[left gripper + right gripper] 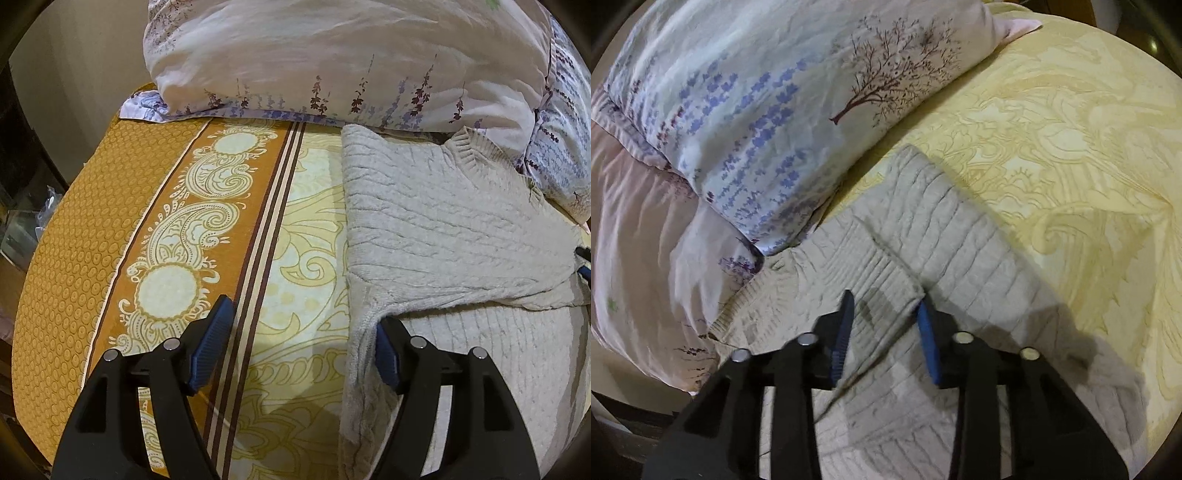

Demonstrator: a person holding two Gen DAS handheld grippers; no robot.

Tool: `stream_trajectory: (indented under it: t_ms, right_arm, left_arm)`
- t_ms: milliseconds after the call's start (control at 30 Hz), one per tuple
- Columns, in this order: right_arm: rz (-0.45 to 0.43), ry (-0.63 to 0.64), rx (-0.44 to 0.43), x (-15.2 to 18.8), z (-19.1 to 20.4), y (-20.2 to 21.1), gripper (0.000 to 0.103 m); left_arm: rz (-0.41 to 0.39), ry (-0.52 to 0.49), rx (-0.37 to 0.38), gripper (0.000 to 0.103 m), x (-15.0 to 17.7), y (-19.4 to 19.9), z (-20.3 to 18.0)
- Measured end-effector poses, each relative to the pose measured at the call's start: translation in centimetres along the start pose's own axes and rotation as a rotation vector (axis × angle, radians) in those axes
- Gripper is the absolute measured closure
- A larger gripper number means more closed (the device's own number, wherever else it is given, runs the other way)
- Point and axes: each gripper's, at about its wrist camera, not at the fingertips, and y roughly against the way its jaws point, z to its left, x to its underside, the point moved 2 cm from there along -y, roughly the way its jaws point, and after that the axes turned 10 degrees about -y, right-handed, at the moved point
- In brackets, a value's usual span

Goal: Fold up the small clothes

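Observation:
A light grey cable-knit sweater (443, 229) lies on the bed, with a sleeve folded across its body. My left gripper (306, 314) is open at the sweater's left edge; its right finger sits under the lifted fold of knit, its left finger over the bedspread. In the right wrist view the sweater (942, 229) lies below me, and my right gripper (886, 306) is open, its jaws on either side of the ribbed sleeve cuff (886, 273). The tip of the right gripper shows at the far right of the left wrist view (584, 264).
The bed is covered by a yellow and orange paisley bedspread (177, 236). A floral duvet (332, 62) lies bunched along the far side, touching the sweater's collar. A floral pillow (768, 122) and the pinkish duvet (639, 240) lie left of the sweater. The bed's left edge drops to dark furniture (22, 206).

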Motion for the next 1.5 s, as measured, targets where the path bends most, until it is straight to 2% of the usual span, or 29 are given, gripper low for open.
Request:
stream_trajectory:
  t_ms: [100,200,267,367,433,533,633,667,767,900,1000,1167,1367,1433,1500]
  right_arm:
    - [-0.053,0.043,-0.065,0.3,0.3,2.2,0.096]
    - [-0.088,0.092,-0.069,1.5,0.4,4.3,0.096]
    - [-0.093,0.086,-0.044,2.3,-0.4,4.6,0.096]
    - [-0.061,0.074,0.042,2.9,-2.1,3.1,0.096]
    - [-0.043,0.08,0.051,2.9,-2.3,2.1,0.096]
    - [-0.006,0.152,0.033,2.7,-1.3,2.7,0.084]
    - [0.028,0.186,-0.052,2.6,-1.5,4.3,0.048]
    - [0.04,0.197,-0.074,2.5,-1.9,4.9,0.042]
    - [0.103,0.227,-0.111,2.4,-4.0,6.7,0.041]
    - [0.164,0.216,-0.095,1.5,-8.4,8.7,0.041]
    - [0.212,0.168,-0.094,1.1,-11.4,9.6,0.041]
    - [0.287,0.171,-0.104,1.8,-13.9,10.4,0.042]
    - [0.518,0.271,-0.206,5.6,-13.6,10.8,0.042]
    - [0.583,0.268,-0.241,6.6,-13.9,11.1,0.042]
    - [0.634,0.256,-0.265,7.4,-14.4,11.1,0.048]
  left_arm:
    - [0.001,0.0,0.003,0.031,0.0,0.0,0.1]
    - [0.0,-0.001,0.002,0.031,0.1,0.0,0.1]
    - [-0.002,-0.001,0.002,0.031,0.0,0.0,0.0]
    - [-0.003,-0.004,0.003,0.031,-0.1,-0.1,-0.1]
    - [-0.005,-0.011,0.009,0.031,-0.2,-0.1,-0.2]
    - [-0.008,-0.018,0.046,0.031,0.0,0.2,-0.2]
    - [-0.01,-0.015,0.117,0.031,1.1,1.3,0.2]
    - [-0.015,-0.006,0.144,0.031,1.7,1.8,0.5]
    - [-0.03,0.053,0.247,0.031,3.7,3.4,1.7]
    - [-0.022,0.159,0.371,0.033,6.4,4.7,3.0]
    - [0.007,0.209,0.437,0.035,7.8,5.0,2.9]
    - [0.055,0.174,0.48,0.035,8.7,5.5,1.1]
    - [0.101,0.156,0.521,0.035,9.9,6.6,-0.6]
    - [0.116,0.172,0.547,0.035,10.5,6.9,-0.7]
    - [0.147,0.198,0.595,0.036,11.3,7.1,-1.0]
